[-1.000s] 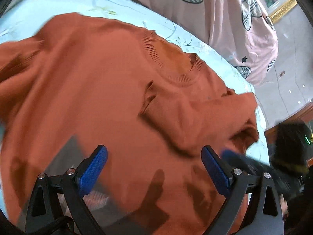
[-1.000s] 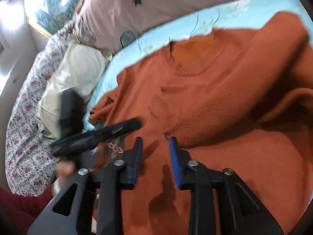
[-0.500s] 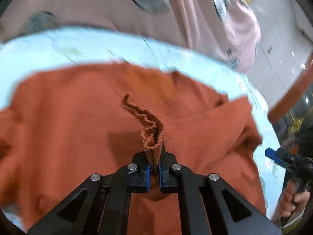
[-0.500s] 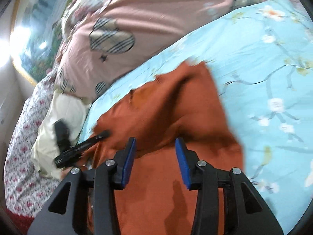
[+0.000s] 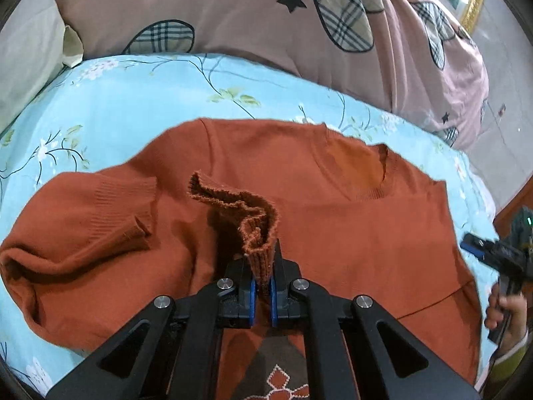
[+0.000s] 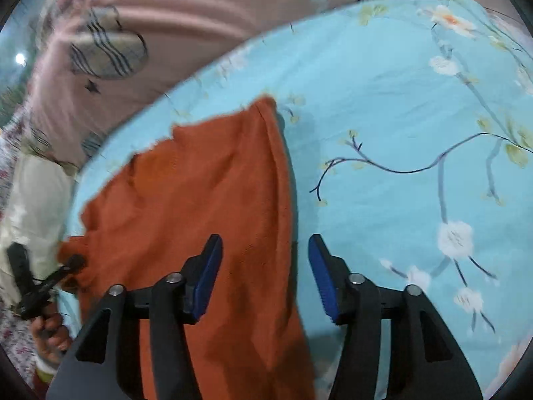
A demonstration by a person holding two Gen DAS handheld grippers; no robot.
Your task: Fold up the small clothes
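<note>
An orange knit sweater point(image 5: 333, 226) lies front up on a light blue floral bedsheet point(image 5: 126, 100), neck hole toward the pillows. My left gripper point(image 5: 262, 286) is shut on the ribbed cuff point(image 5: 256, 230) of one sleeve, held up over the sweater's chest. The other sleeve point(image 5: 100, 206) lies folded across at the left. In the right wrist view my right gripper point(image 6: 265, 276) is open and empty over the sweater's point(image 6: 200, 206) right edge. It also shows at the right edge of the left wrist view point(image 5: 493, 253).
A pink pillow with plaid patches point(image 5: 266, 16) lies along the head of the bed. A cream pillow point(image 5: 26, 40) sits at the far left. The bed's edge and a wooden frame point(image 5: 513, 200) are at the right. Bare sheet point(image 6: 416, 133) spreads right of the sweater.
My left gripper went from open to shut on the sleeve cuff and lifted it back over the chest. My right gripper swung right to the sweater's edge and opened wider.
</note>
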